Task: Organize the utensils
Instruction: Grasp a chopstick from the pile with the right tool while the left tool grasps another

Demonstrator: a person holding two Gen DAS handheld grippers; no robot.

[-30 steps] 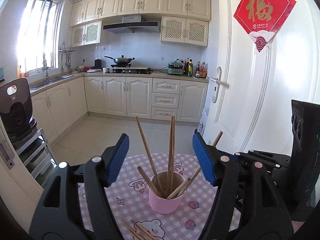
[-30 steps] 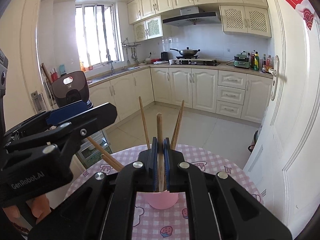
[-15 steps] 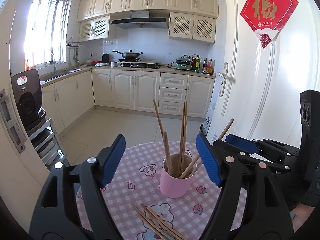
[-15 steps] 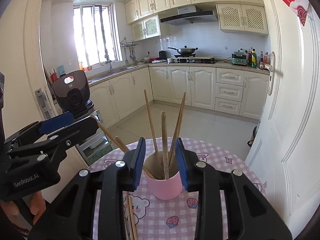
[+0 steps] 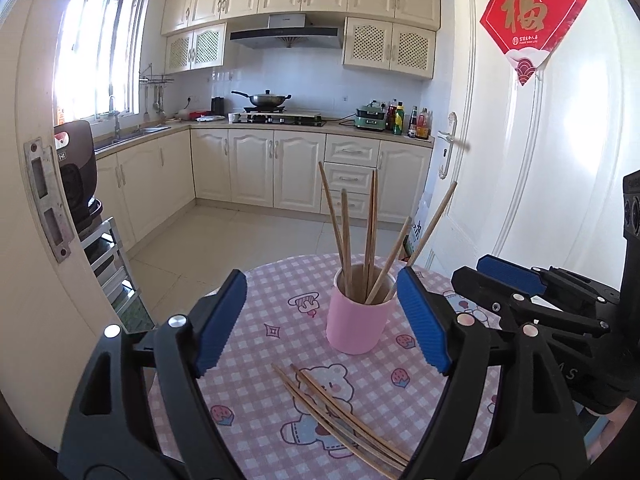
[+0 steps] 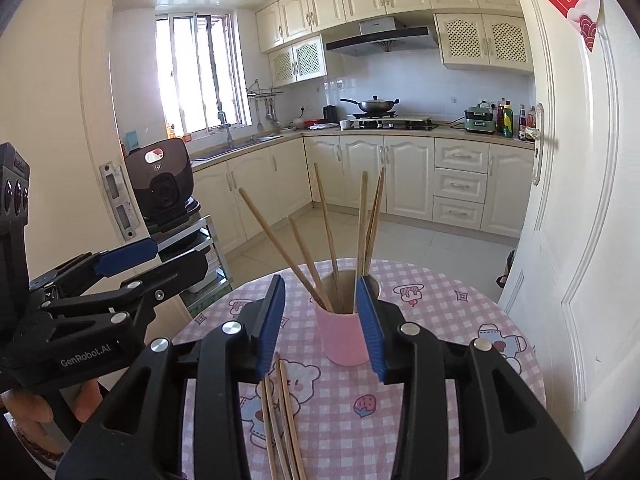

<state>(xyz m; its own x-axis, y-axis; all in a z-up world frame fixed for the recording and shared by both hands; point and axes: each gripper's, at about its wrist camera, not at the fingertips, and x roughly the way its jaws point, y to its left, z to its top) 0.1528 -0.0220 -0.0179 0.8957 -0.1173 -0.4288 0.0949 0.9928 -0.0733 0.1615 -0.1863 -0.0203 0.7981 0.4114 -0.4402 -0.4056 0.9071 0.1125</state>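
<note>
**A:** Left wrist view first. Any writing? I only get a red diamond-shaped paper hanging (image 5: 530, 18) on the white door, with a big gold 福 on it; the small print under it is too tiny to read.

**B:** Same here. For containers, there's a pink cylindrical cup (image 5: 357, 326) upright on the round table with the pink checked cartoon cloth (image 5: 256, 368), and six or so long wooden chopsticks (image 5: 370, 236) stand in it, fanned out. More loose wooden chopsticks (image 5: 340, 416) lie flat on the cloth in front of the cup. The left gripper (image 5: 322, 322) has its blue pads spread wide, having just been opening, with nothing pinched.

**A:** Right wrist view: "GenRobot.AI" in white on the left tool's black body, and the left gripper (image 6: 156, 256) itself is off to the left there.

**B:** The right gripper (image 6: 322, 324) has just been opening too. Its pads sit either side of the pink cup (image 6: 344, 338) without clamping anything. Loose chopsticks (image 6: 280, 416) lie below.
</note>
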